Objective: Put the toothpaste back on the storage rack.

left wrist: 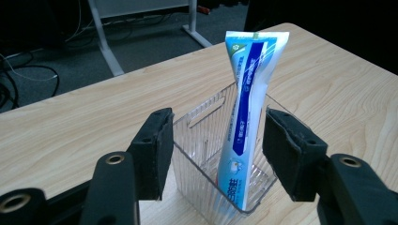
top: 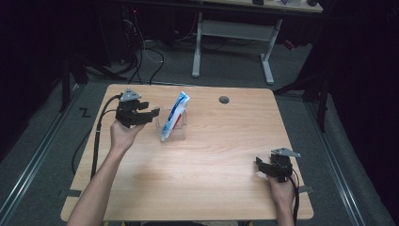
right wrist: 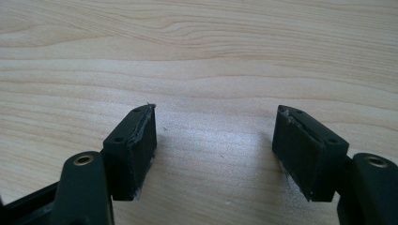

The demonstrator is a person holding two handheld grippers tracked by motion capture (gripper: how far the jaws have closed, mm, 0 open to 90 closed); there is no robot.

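A blue and white toothpaste tube (top: pixel 175 113) (left wrist: pixel 248 103) stands leaning in a clear ribbed plastic container (top: pixel 181 133) (left wrist: pixel 199 140) near the table's middle back. My left gripper (top: pixel 156 113) (left wrist: pixel 218 117) is level with the container's left side. Its jaws are open, the pads flank the container's near end, and I see no pad pressing on it. My right gripper (top: pixel 261 166) (right wrist: pixel 216 112) rests low at the table's front right, open, with bare wood between its fingers.
The wooden table (top: pixel 211 188) has a round cable hole (top: pixel 224 100) at the back, right of the container. Beyond the far edge stands a white-legged desk (top: pixel 235 28) on a dark floor with cables.
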